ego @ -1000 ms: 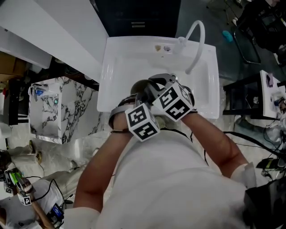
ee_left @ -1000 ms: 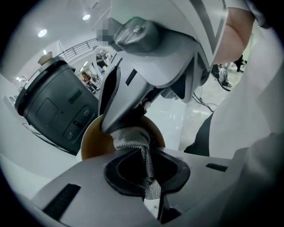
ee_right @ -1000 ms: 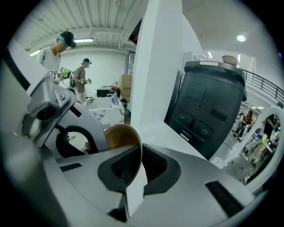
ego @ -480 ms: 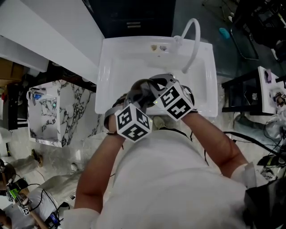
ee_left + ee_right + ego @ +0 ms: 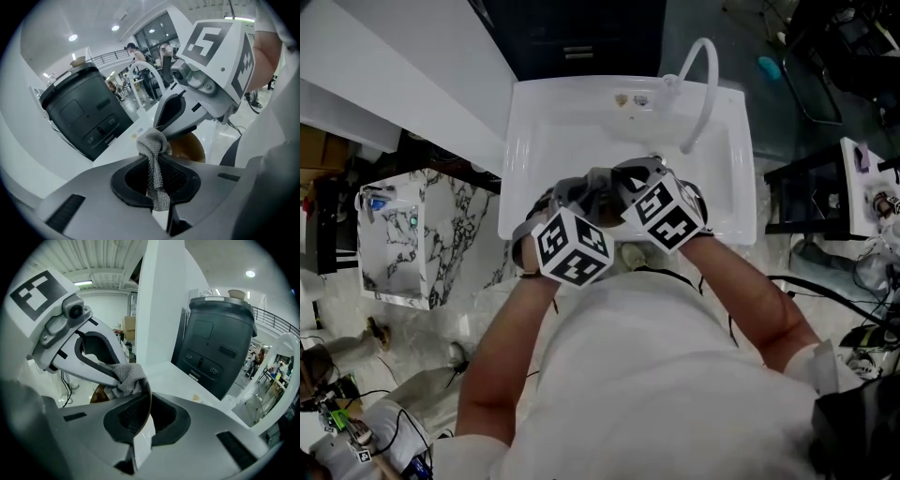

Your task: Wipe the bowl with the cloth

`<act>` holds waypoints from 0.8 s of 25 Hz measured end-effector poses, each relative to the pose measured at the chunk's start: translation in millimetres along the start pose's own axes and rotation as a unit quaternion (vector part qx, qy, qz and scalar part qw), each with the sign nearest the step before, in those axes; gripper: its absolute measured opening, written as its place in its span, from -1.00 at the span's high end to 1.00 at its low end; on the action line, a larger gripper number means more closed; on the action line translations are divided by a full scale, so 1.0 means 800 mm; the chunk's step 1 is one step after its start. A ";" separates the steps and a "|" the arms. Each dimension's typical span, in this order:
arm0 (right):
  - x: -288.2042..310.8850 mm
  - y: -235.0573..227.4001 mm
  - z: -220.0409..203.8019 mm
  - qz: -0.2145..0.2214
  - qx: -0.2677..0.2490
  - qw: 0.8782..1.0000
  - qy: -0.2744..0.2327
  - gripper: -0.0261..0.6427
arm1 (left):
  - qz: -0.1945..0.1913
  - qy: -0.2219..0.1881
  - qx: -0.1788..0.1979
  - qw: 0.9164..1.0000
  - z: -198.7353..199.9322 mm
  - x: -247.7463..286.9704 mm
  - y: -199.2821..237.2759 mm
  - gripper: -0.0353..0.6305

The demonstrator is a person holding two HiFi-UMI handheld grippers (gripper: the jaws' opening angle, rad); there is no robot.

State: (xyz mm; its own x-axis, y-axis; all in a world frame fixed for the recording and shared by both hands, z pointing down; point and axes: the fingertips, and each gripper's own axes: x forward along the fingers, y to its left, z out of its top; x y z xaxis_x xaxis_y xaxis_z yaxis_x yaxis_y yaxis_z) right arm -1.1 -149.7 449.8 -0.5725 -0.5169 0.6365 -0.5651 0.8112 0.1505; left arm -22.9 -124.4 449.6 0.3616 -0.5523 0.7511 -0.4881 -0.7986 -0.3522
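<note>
My left gripper [image 5: 157, 185] has slid left above the sink [image 5: 581, 122], its fingers pinching the cloth [image 5: 152, 143], which touches the bowl [image 5: 190, 147]; my right gripper [image 5: 140, 420] presses its fingers on the bowl's rim. Wiping seems mid-stroke.

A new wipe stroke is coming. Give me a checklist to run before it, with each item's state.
1. Grip on the cloth by the left gripper: ok, jaws shut on it.
2. Grip on the bowl by the right gripper: ok, rim pinched between the jaws.
3. Contact of cloth with bowl rim: ok.
4. Work held over the sink: ok.
5. Clearance from the faucet: ok, apart.
6. Bowl's inside wiped clean: cannot tell.
</note>
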 end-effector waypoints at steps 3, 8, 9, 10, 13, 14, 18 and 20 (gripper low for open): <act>0.002 -0.004 -0.005 -0.002 0.003 1.000 0.003 0.86 | 0.006 0.015 0.012 1.000 -0.006 0.003 0.002 0.79; 0.006 -0.011 -0.006 -0.006 0.006 1.000 0.007 0.86 | -0.001 0.046 0.039 0.998 -0.020 0.011 -0.008 0.79; 0.006 -0.011 -0.007 -0.006 0.007 1.000 0.008 0.86 | -0.006 0.052 0.042 0.998 -0.024 0.012 -0.012 0.79; 0.007 -0.011 -0.007 -0.007 0.007 1.000 0.009 0.86 | -0.011 0.058 0.046 0.997 -0.027 0.014 -0.016 0.79; 0.007 -0.014 -0.008 -0.008 0.008 1.000 0.009 0.86 | -0.026 0.075 0.057 0.995 -0.032 0.018 -0.029 0.79; 0.007 -0.014 -0.009 -0.008 0.010 1.000 0.010 0.86 | -0.029 0.079 0.061 0.995 -0.033 0.019 -0.033 0.79; 0.006 -0.019 -0.010 -0.011 0.012 1.000 0.006 0.86 | -0.046 0.086 0.086 0.991 -0.030 0.023 -0.052 0.79; 0.005 -0.020 -0.008 -0.012 0.014 1.000 0.003 0.86 | -0.060 0.086 0.101 0.989 -0.027 0.025 -0.064 0.79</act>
State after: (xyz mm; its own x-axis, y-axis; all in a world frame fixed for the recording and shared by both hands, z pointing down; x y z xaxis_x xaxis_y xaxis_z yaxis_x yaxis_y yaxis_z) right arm 9.5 -163.2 455.0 -0.5556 -0.5346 0.6368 -0.5947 0.7908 0.1449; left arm -7.9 -89.0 495.0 0.2587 -0.4164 0.8716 -0.2753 -0.8967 -0.3467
